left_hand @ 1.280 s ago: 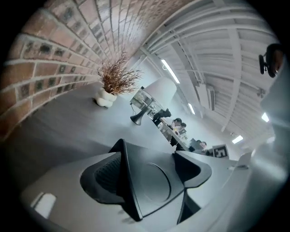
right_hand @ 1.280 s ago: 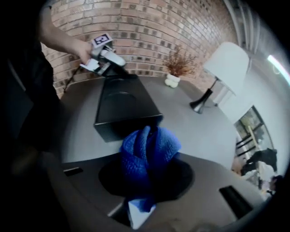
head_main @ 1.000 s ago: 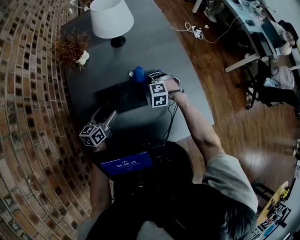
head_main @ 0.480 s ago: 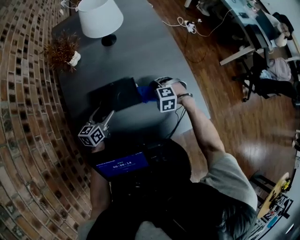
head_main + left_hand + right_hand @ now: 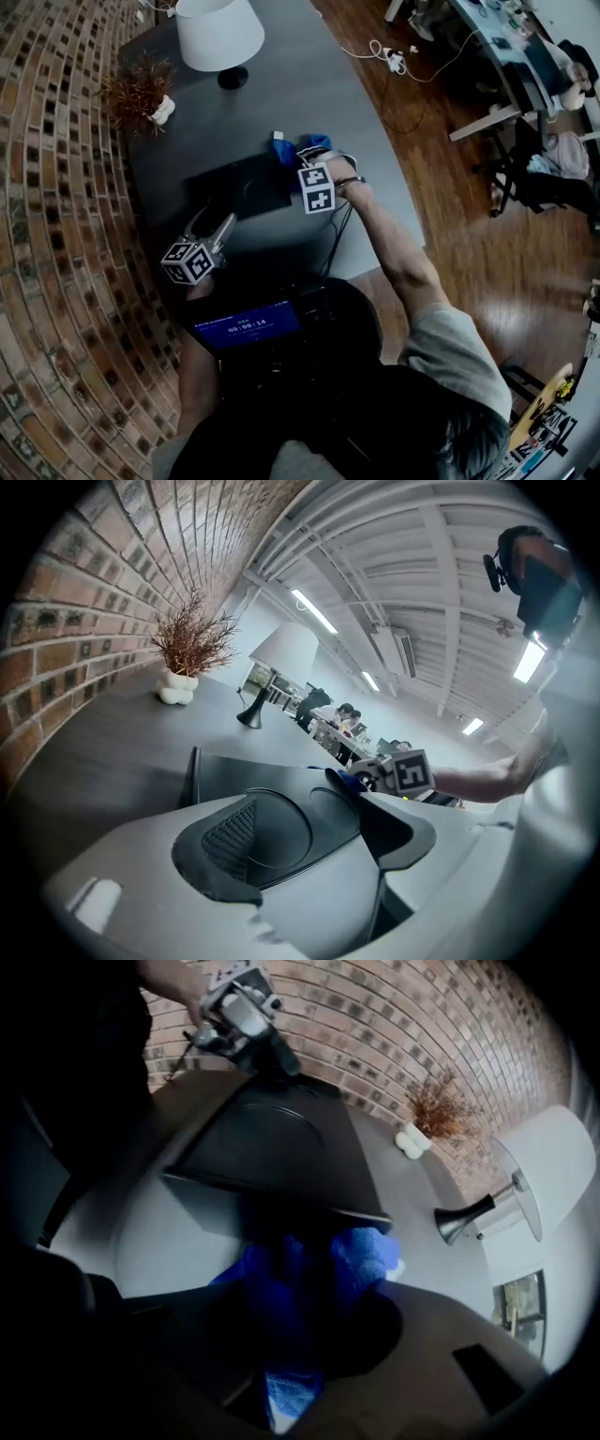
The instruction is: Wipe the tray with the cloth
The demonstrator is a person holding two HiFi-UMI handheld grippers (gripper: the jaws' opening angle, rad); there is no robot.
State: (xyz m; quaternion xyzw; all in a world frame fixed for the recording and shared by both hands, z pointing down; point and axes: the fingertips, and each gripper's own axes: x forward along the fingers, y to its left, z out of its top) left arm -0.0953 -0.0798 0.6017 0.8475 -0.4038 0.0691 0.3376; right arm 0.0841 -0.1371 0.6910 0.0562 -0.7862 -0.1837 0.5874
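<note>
While the right gripper [image 5: 302, 156] clenches the blue cloth [image 5: 364, 1255] at the tray's [image 5: 234, 187] far right edge, the tray stretches leftward toward the left gripper [image 5: 214, 225], whose empty jaws are closing.

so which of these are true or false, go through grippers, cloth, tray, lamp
1. The right gripper is shut on the blue cloth. True.
2. The cloth lies in the middle of the tray. False: it is at the tray's edge, on the right gripper's side.
3. The left gripper grips the tray. False: its fingers stand apart, closing slightly, with nothing between them.
4. A white-shaded lamp stands on the table beyond the tray. True.
5. The dried plant stands to the right of the lamp. False: it is to the lamp's left, by the brick wall.
</note>
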